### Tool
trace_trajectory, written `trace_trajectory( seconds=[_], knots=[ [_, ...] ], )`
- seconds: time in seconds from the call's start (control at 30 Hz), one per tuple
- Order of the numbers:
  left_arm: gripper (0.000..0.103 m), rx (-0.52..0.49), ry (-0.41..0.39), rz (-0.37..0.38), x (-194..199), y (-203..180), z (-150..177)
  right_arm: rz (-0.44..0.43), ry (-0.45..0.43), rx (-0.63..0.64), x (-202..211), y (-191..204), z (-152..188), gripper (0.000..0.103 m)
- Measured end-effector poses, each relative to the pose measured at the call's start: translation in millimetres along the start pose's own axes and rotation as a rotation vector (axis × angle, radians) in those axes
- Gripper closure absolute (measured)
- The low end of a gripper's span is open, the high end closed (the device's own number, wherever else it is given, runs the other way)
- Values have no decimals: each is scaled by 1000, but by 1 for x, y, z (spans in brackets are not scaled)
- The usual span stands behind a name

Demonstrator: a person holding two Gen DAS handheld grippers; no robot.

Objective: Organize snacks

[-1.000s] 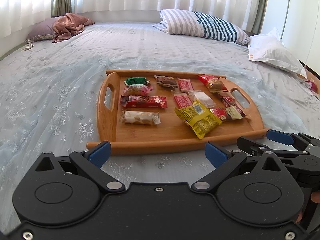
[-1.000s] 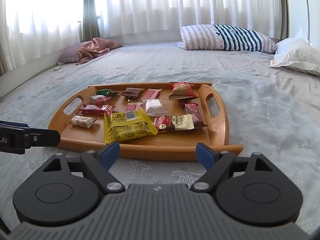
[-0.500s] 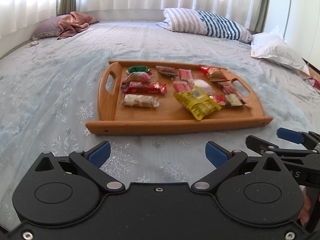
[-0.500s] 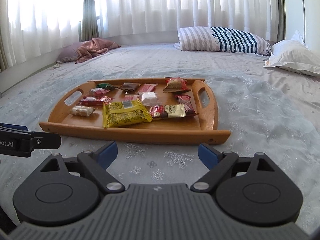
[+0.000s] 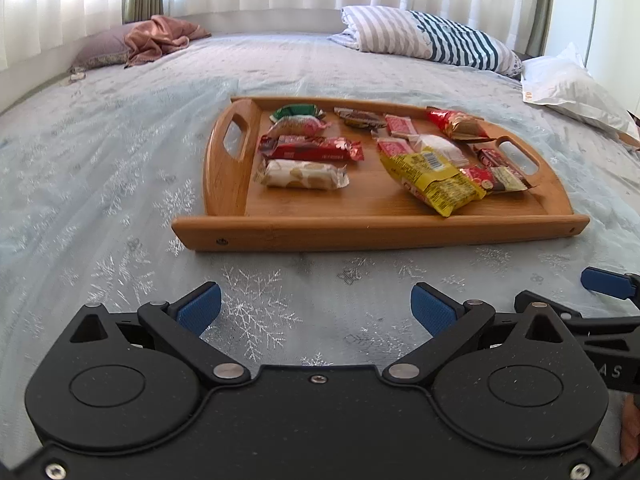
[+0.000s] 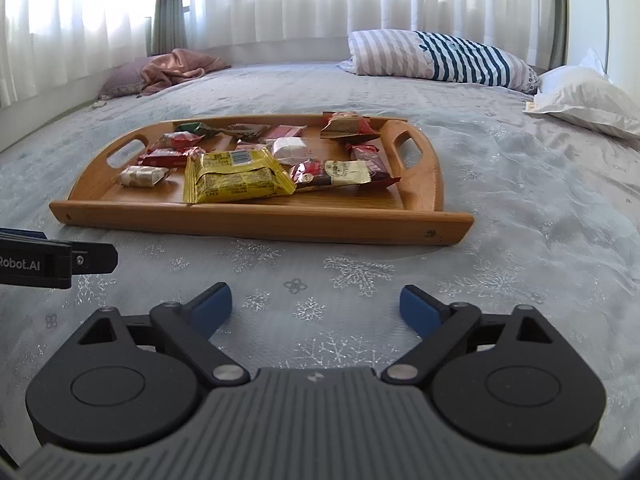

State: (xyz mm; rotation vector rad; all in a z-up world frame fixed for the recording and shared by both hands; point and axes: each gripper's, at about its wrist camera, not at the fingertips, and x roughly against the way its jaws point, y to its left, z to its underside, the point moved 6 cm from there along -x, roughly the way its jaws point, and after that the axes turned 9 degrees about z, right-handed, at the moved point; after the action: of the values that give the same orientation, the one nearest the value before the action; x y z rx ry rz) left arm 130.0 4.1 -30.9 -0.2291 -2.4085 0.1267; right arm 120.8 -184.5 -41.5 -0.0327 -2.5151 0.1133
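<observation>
A wooden tray (image 5: 360, 234) with two handles lies on the bed and holds several wrapped snacks. Among them are a yellow packet (image 5: 430, 178), a long red bar (image 5: 312, 148) and a pale biscuit pack (image 5: 302, 174). The tray also shows in the right wrist view (image 6: 256, 224), with the yellow packet (image 6: 236, 176) near its front edge. My left gripper (image 5: 316, 310) is open and empty, hovering over the bedspread in front of the tray. My right gripper (image 6: 316, 306) is open and empty too, also short of the tray.
The bed has a pale blue snowflake bedspread (image 5: 100, 168). A striped pillow (image 5: 432, 42) and a white pillow (image 5: 576, 88) lie at the far right. A pink cloth on a pillow (image 5: 156, 40) lies at the far left. Curtains hang behind.
Both grippers have pulled back from the tray, which now sits farther away in both views. Both stay open and empty.
</observation>
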Motion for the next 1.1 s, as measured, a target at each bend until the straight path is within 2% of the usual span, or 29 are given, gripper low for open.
trace_trajectory(
  seconds=[1.1],
  knots=[
    [0, -44, -5, -13, -16, 1, 7, 3, 3, 17, -8, 5, 5, 0]
  ],
)
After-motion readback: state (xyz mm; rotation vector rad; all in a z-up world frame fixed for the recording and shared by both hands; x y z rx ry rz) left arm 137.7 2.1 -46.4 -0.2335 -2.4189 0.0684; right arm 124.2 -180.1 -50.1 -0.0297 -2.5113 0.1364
